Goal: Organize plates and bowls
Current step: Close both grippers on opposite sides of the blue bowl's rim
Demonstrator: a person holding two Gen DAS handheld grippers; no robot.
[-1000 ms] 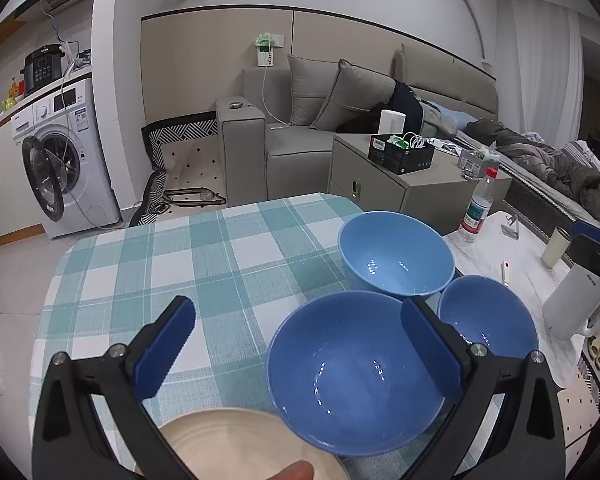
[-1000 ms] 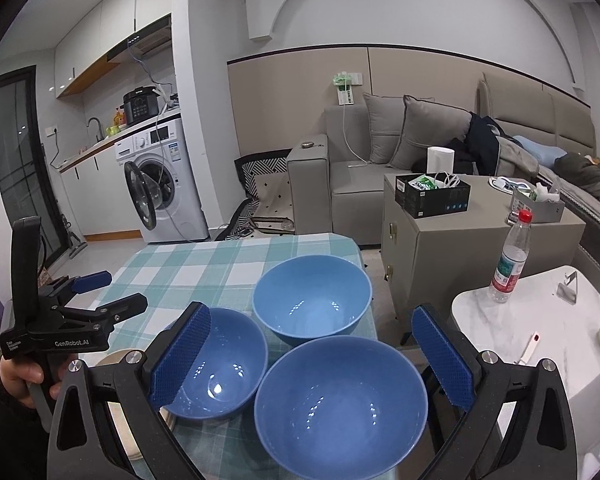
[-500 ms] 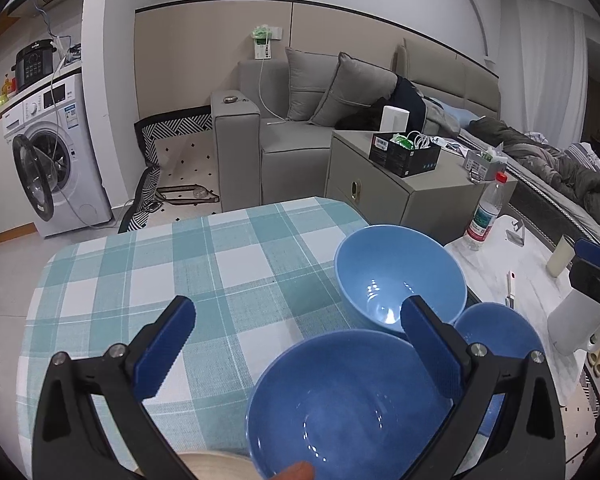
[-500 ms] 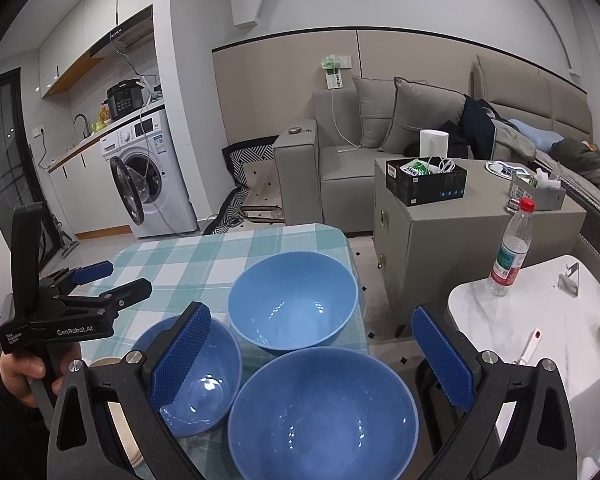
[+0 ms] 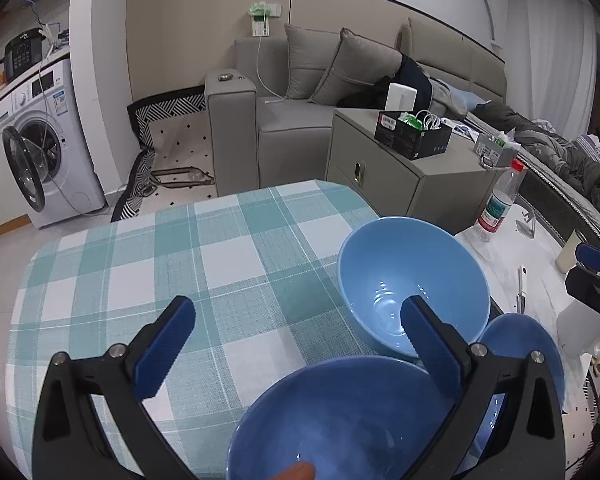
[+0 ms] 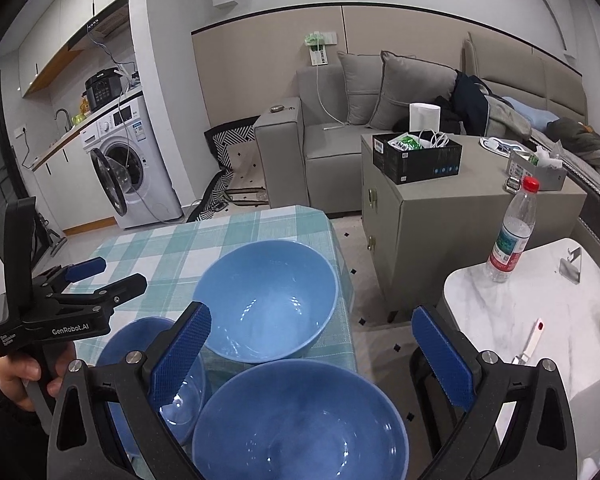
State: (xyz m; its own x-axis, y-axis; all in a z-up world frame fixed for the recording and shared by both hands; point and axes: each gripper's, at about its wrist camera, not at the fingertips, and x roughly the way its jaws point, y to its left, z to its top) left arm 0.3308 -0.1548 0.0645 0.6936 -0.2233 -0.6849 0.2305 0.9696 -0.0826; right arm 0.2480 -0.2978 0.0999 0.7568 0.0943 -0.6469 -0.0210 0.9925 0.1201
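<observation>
Three blue bowls stand close together near the right edge of a teal checked tablecloth (image 5: 220, 264). The far large bowl (image 5: 412, 284) (image 6: 268, 300) is empty. Under my left gripper (image 5: 296, 316) is a darker blue bowl (image 5: 332, 420), which appears in the right wrist view (image 6: 140, 344) half hidden by a finger. The third bowl (image 5: 520, 352) (image 6: 300, 420) lies below my right gripper (image 6: 312, 320). Both grippers hang open above the bowls and hold nothing. In the right wrist view the left gripper (image 6: 116, 274) is at the left, held by a hand (image 6: 24, 372).
To the right, past the table's edge, a white marble side table (image 6: 500, 312) carries a water bottle (image 6: 514, 232). Behind it a grey cabinet (image 6: 440, 216) holds a black box. A grey sofa (image 5: 284, 136) and a washing machine (image 5: 40, 148) are farther back.
My left gripper has moved forward over the near bowl, and the cream plate at the bottom has left its view. The right gripper has shifted slightly. Both stay open.
</observation>
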